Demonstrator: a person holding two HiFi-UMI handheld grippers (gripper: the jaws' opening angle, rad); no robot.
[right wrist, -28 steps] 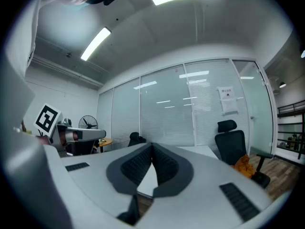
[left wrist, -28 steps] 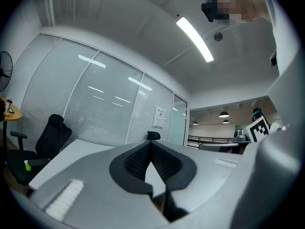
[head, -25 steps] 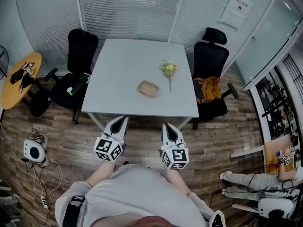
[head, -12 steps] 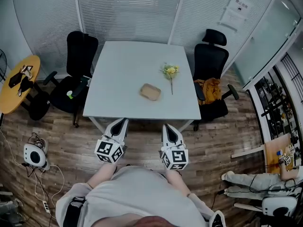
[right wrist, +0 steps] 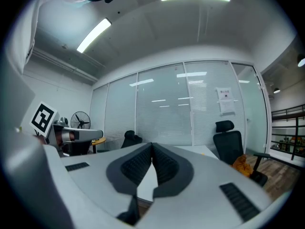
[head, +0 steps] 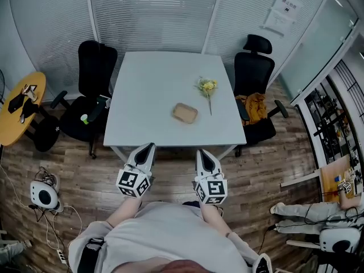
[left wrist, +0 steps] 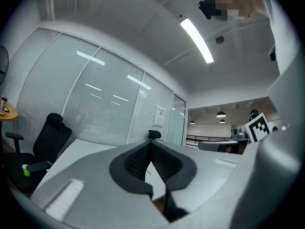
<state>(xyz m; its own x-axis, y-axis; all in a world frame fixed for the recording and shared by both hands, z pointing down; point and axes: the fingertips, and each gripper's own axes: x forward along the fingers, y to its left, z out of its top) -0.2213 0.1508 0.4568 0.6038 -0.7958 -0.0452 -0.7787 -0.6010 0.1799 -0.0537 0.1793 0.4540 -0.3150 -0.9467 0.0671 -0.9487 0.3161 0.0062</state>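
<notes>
In the head view I hold both grippers side by side over the wooden floor, short of the white table [head: 153,95]. My left gripper [head: 147,148] and right gripper [head: 203,154] both point at the table's near edge. Each one's jaws meet at the tips with nothing between them; the left gripper [left wrist: 150,146] and the right gripper [right wrist: 152,148] show the same in their own views. On the table lie a small tan tray [head: 185,113] and a yellow flower sprig [head: 207,88], both far from the grippers.
Black office chairs stand at the table's left [head: 91,90] and right [head: 253,90]; the right one holds an orange bag [head: 254,106]. A round wooden side table [head: 17,107] is far left. Glass walls with blinds close off the back. A white device [head: 41,194] with cables lies on the floor.
The view has shifted slightly toward the table; the tray and flower sit a little lower and farther right in the head view. Both grippers keep their pose, jaws unchanged.
</notes>
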